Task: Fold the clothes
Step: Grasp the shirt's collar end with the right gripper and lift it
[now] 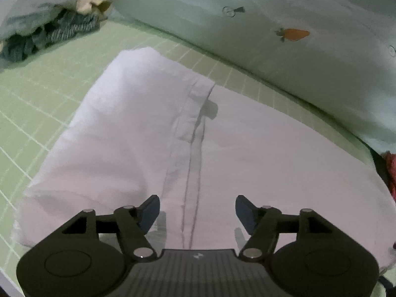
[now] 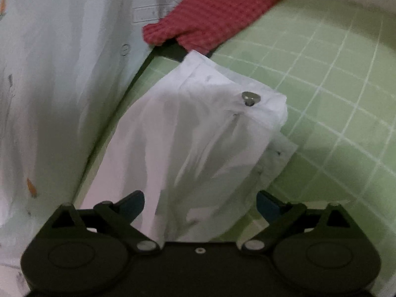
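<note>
Now the white garment [image 1: 173, 136] lies flat on the green gridded mat [image 1: 44, 94], already doubled over on itself, and everything turns on how its length runs against the two tools. In the left wrist view the left gripper [image 1: 197, 212] hovers low over the cloth with its jaws spread and nothing between the blue pads, released, not grasping. A dark seam line [image 1: 195, 148] runs from between those jaws straight out toward twelve o'clock, so the garment's long axis points dead ahead of this tool, with the thicker folded bulk off at ten o'clock and the flat single layer out to two o'clock. Over in the right wrist view the right gripper [image 2: 200, 205] is spread wider, also empty, and the same white garment [image 2: 193, 148] climbs from between its jaws toward one o'clock, ending in a waistband with a metal button [image 2: 250, 97]. That buttoned end is the far short edge from here; I judge the next fold wants it brought back along the length. The left tool sits square on the axis, the right looks along the buttoned end. A red checked cloth [image 2: 217, 12] waits at twelve o'clock beyond, and the pale carrot-print bedding [image 1: 309, 24] borders the mat.
</note>
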Demonstrator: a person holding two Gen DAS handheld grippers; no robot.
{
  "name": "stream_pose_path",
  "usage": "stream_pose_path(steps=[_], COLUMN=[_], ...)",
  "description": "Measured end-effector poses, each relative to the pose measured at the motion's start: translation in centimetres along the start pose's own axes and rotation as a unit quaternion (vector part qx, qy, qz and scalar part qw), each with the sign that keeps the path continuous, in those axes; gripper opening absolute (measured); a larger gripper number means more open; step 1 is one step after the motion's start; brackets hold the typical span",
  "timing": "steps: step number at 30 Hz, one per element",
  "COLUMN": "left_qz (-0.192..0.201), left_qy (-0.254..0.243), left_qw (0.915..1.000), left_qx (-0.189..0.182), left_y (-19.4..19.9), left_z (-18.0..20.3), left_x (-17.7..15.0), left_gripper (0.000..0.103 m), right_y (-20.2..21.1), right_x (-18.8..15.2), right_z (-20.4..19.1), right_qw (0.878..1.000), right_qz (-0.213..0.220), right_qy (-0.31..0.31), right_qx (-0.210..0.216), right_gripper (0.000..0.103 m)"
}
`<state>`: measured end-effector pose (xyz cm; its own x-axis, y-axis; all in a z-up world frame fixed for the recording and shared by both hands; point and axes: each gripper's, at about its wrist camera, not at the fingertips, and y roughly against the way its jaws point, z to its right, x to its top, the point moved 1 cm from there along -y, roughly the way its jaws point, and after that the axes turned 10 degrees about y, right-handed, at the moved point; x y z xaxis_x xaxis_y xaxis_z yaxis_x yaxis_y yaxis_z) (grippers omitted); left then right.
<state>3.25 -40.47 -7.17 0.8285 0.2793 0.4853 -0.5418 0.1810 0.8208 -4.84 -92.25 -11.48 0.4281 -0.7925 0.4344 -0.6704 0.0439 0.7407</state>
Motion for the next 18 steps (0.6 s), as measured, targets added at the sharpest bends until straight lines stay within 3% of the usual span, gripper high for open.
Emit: stream_pose_path(steps=[4,8,13,16,18], left_qz=[0.007,0.012,0.009,0.008,0.014], left_qy=[-0.017,0.004,-0.010,0.007,0.007], left_qw=[0.9995,0.9995,0.9990,0.9989,0.9991], left_qx=[0.027,0.029,0.043,0.045,0.040], left_y=[0.7,1.6,2.3,2.7,3.2], left_z=[0.3,-0.3,-1.2,-2.2,-3.1], left_x=[0.2,0.5,0.4,0.6,0.7], left_gripper=[0.072,0.072,0.073,0.073,0.073], right_y=[-1.1,-1.7,-2.6,-3.3,-3.1], right_x=[0.2,0.1,-0.5,-0.8,-0.9], right_z=[-0.2,-1.6,-3.3,-4.5,-4.6], right_qw=[1.000,0.998,0.991,0.983,0.980], right_qz=[0.001,0.002,0.007,-0.007,-0.006], right_qy=[0.002,0.035,0.071,0.122,0.128], right_qx=[-0.017,-0.052,-0.111,-0.139,-0.150], right_gripper=[0.101,0.103,0.103,0.103,0.096])
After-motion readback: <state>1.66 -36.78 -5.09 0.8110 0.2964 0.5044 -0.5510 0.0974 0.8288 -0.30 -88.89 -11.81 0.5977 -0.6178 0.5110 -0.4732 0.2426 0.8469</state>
